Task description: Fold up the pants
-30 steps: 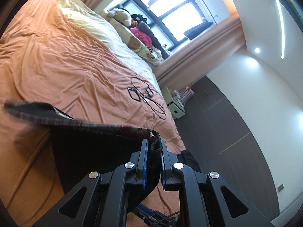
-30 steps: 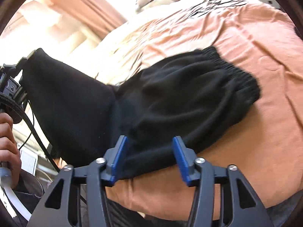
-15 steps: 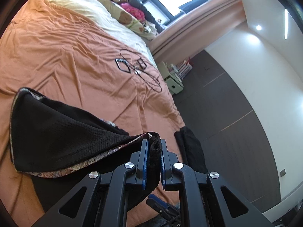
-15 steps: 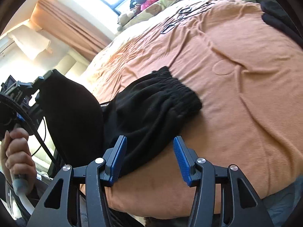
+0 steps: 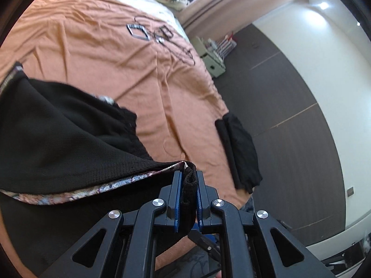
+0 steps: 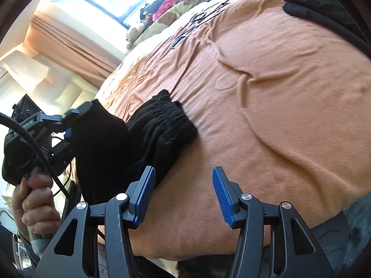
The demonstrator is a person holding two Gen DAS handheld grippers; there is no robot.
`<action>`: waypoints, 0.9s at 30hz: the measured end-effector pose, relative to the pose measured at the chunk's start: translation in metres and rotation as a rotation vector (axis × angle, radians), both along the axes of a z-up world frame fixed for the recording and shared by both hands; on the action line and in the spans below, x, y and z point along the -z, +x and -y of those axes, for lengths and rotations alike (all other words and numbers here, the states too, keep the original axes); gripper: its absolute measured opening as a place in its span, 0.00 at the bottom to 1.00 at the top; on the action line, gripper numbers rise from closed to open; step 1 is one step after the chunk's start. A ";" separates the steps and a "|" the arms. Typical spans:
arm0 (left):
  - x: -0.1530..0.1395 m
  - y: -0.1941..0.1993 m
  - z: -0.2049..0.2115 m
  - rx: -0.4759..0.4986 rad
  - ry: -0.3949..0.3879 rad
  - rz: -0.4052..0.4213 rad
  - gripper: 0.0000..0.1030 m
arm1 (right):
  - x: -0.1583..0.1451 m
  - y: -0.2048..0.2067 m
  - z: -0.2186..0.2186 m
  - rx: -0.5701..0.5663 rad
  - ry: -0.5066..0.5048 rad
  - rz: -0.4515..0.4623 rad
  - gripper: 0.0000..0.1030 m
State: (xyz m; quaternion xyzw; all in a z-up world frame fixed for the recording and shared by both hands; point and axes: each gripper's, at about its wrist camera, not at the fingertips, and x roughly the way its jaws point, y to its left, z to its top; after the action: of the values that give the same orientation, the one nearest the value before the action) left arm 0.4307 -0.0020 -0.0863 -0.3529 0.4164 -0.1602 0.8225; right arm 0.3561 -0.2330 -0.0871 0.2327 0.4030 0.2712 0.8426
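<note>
- Swung lower and across the bed since a second ago: left gripper, carrying a pinched hem of the pants; in the right view, waistband now smaller, nearer frame centre.
- Held up by one corner, probably to lay that leg over the rest for a fold; patterned lining showing along the lifted edge, lower left of the left view.
- Left fingers nearly together, clamped on bunched black cloth.
- Right gripper with fingers apart, holding nothing, above bare orange sheet at lower centre, pants just beside its left finger.
- Second dark garment at the bed's edge, right of centre.
</note>
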 end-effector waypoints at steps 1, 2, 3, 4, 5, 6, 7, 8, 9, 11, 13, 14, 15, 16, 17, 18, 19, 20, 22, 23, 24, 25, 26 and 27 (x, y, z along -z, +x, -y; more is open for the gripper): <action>0.005 0.001 0.004 0.006 -0.001 -0.010 0.11 | 0.001 0.000 0.004 0.005 -0.002 -0.003 0.48; 0.008 0.003 0.007 0.010 -0.002 -0.019 0.11 | 0.002 -0.001 0.007 0.009 -0.001 -0.009 0.48; 0.012 0.005 0.011 0.015 -0.003 -0.029 0.11 | 0.003 -0.001 0.010 0.012 0.000 -0.016 0.48; 0.016 0.006 0.014 0.019 -0.003 -0.038 0.11 | 0.005 -0.001 0.013 0.014 0.002 -0.024 0.48; 0.019 0.008 0.016 0.024 -0.003 -0.046 0.11 | 0.006 -0.002 0.015 0.014 0.005 -0.032 0.48; 0.022 0.008 0.019 0.029 0.001 -0.055 0.11 | 0.006 -0.002 0.016 0.014 0.005 -0.034 0.48; 0.024 0.011 0.023 0.037 0.015 -0.068 0.13 | 0.006 -0.003 0.017 0.014 0.001 -0.035 0.48; 0.026 0.013 0.026 0.049 0.026 -0.080 0.20 | 0.006 -0.003 0.017 0.015 -0.002 -0.039 0.48; 0.029 0.015 0.028 0.070 0.023 -0.091 0.25 | 0.006 -0.004 0.017 0.013 -0.001 -0.042 0.48; 0.033 0.015 0.030 0.090 -0.001 -0.098 0.49 | 0.005 -0.004 0.015 0.008 -0.002 -0.046 0.48; 0.033 0.012 0.028 0.080 0.015 -0.095 0.63 | 0.004 -0.004 0.013 -0.001 -0.003 -0.043 0.48; 0.032 0.010 0.025 0.073 0.025 -0.089 0.66 | 0.004 -0.005 0.011 -0.006 -0.003 -0.042 0.48; 0.032 0.009 0.022 0.069 0.027 -0.085 0.66 | 0.003 -0.005 0.010 -0.011 -0.004 -0.040 0.48; 0.031 0.007 0.018 0.064 0.024 -0.084 0.66 | 0.002 -0.005 0.008 -0.016 -0.007 -0.038 0.48; 0.031 0.005 0.013 0.057 0.023 -0.085 0.66 | 0.002 -0.005 0.006 -0.018 -0.010 -0.037 0.48; 0.030 0.002 0.007 0.044 0.026 -0.084 0.66 | 0.002 -0.004 0.004 -0.020 -0.014 -0.035 0.48; 0.029 0.002 0.002 0.034 0.032 -0.084 0.67 | 0.001 -0.005 0.003 -0.021 -0.015 -0.033 0.48; 0.030 0.000 -0.004 0.023 0.039 -0.083 0.68 | 0.000 -0.004 0.001 -0.023 -0.016 -0.031 0.48; 0.031 -0.005 -0.018 -0.005 0.043 -0.086 0.69 | -0.002 -0.004 -0.002 -0.029 -0.019 -0.026 0.48; 0.032 -0.009 -0.025 -0.020 0.040 -0.088 0.70 | -0.002 -0.003 -0.005 -0.032 -0.024 -0.025 0.48; 0.034 -0.013 -0.034 -0.038 0.041 -0.091 0.70 | -0.003 -0.002 -0.008 -0.034 -0.029 -0.022 0.48; 0.035 -0.016 -0.041 -0.052 0.044 -0.094 0.70 | -0.005 -0.002 -0.010 -0.034 -0.034 -0.016 0.48; 0.036 -0.019 -0.048 -0.064 0.046 -0.097 0.70 | -0.006 -0.001 -0.012 -0.031 -0.040 -0.009 0.48; 0.037 -0.023 -0.055 -0.079 0.049 -0.099 0.70 | -0.008 -0.001 -0.014 -0.029 -0.048 0.000 0.48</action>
State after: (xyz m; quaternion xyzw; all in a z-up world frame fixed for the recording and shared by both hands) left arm 0.4080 0.0533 -0.1235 -0.3565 0.4461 -0.0998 0.8148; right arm 0.3551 -0.2191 -0.0786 0.2067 0.4128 0.2737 0.8438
